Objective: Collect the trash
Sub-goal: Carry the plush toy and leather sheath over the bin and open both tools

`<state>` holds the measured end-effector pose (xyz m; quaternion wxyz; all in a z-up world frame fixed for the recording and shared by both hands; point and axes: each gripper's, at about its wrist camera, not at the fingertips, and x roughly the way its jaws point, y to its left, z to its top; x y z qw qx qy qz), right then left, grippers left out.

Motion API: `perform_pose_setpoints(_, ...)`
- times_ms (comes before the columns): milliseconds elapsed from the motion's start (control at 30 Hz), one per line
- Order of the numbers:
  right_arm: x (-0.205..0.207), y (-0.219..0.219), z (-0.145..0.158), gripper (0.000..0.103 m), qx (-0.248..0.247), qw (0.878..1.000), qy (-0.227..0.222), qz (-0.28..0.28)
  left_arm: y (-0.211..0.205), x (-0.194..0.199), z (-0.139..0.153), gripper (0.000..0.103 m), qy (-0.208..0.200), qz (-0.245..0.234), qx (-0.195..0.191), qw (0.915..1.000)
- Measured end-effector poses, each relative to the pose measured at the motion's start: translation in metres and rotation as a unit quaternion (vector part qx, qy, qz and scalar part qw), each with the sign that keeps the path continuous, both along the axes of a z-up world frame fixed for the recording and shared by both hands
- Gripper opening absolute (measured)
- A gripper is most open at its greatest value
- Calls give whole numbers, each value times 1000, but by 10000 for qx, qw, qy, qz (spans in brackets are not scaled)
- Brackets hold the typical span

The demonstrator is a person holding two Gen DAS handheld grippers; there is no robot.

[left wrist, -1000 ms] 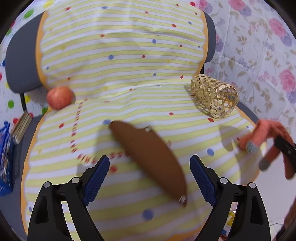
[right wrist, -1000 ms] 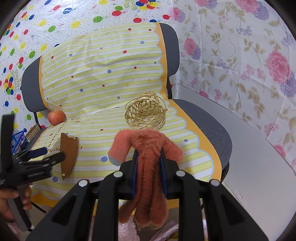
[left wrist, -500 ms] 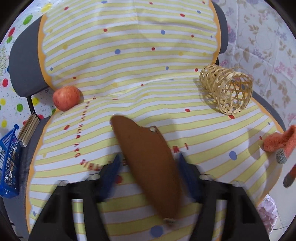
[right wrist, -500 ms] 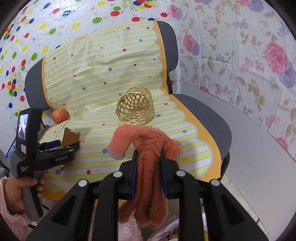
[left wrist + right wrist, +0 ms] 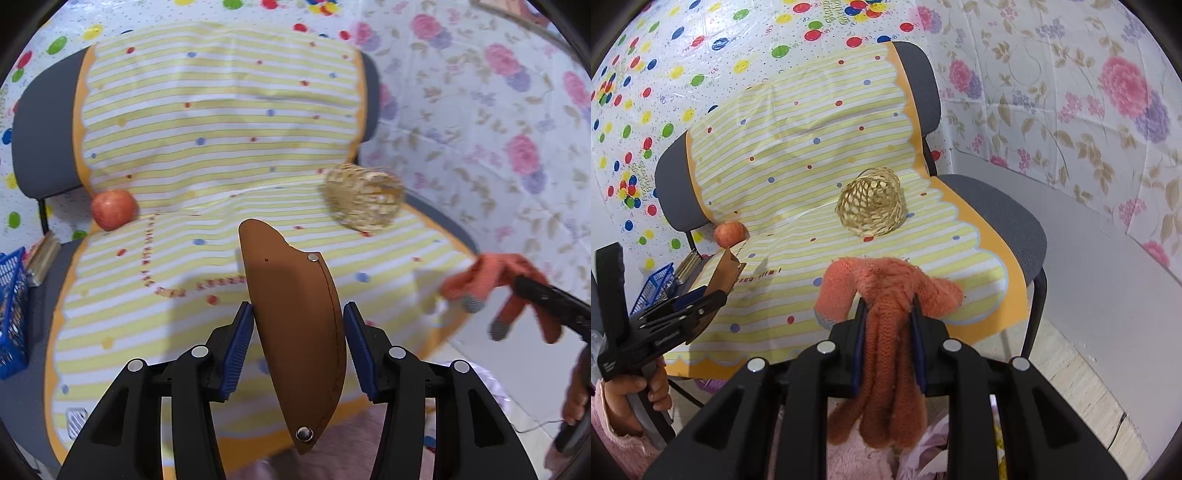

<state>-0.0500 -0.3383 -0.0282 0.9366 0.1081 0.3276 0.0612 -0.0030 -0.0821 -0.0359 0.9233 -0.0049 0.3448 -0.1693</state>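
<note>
Left claw (image 5: 298,332) grips brown leather sheath (image 5: 295,332) upright; right claw (image 5: 888,319) clamps orange knit glove (image 5: 886,295).

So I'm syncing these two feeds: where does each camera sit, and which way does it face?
Left wrist: on the left gripper, facing the chair seat; own fingers pinch a brown leather case.
Right wrist: on the right gripper, facing the chair; own fingers clamp an orange glove; left hand visible.
Shared: apple, wicker basket.
</note>
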Motion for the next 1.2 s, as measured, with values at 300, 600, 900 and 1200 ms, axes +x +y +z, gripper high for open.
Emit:
perform_pose_setpoints(300,-45,-9,7,21,-304,9993,148,-188,-44,-52,-3,51,-91,-944,-206,9953)
perform_pose_setpoints(600,-107,-41,7,22,-525,9943,388,-848,-94,-81,-12,51,168,-1924,-588,9794)
perform_pose_setpoints(900,-147,-62,-1,22,-384,9911,425,-1204,-147,-115,-8,51,121,-2711,-437,9615)
perform_pose_setpoints(1200,-161,-86,-16,22,-381,9883,548,-1373,-180,-120,-10,57,231,-2893,-318,9564)
